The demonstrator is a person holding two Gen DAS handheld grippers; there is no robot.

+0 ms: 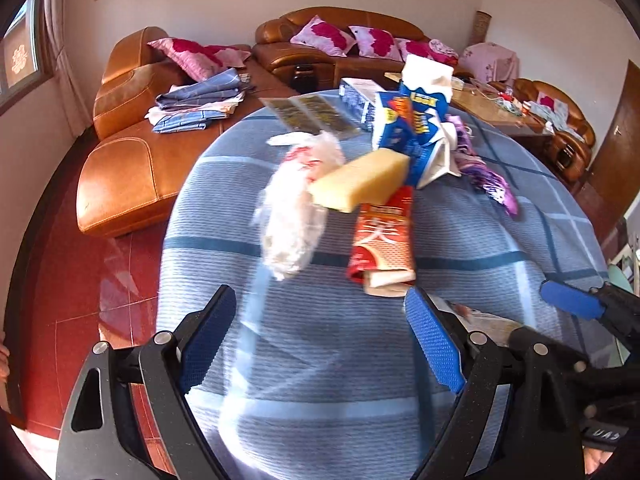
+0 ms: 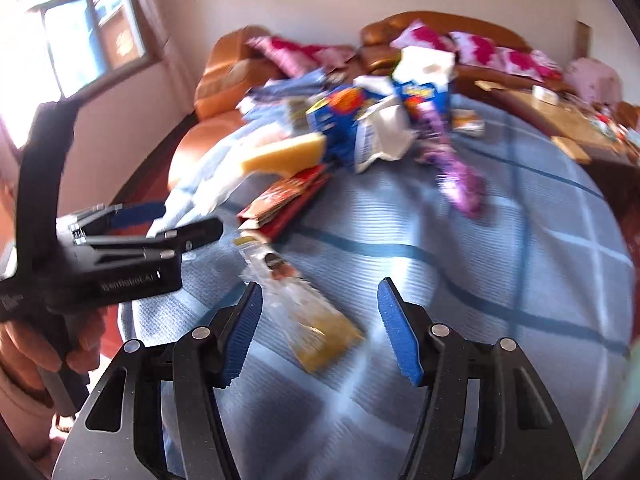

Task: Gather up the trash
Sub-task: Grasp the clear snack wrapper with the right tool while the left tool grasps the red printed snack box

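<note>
Trash lies in a heap on the round table with a blue checked cloth [image 1: 500, 280]: a yellow sponge [image 1: 360, 182], a crumpled clear plastic bag [image 1: 290, 216], a red packet [image 1: 384, 236], a blue and white carton [image 1: 416, 120] and a purple wrapper [image 1: 488, 172]. My left gripper [image 1: 320, 300] hovers open just short of the bag and the red packet, with nothing between its jaws. My right gripper [image 2: 320, 292] is open too. A clear wrapper with a yellow end [image 2: 316, 328] lies on the cloth between its jaws, and the pads do not press on it. The right wrist view is blurred.
Brown leather sofas [image 1: 132, 160] with pink cushions stand behind and left of the table. Folded blue cloths [image 1: 200, 104] lie on one. A cluttered wooden table [image 1: 496, 108] is at the back right. Red tiled floor [image 1: 80, 288] shows on the left.
</note>
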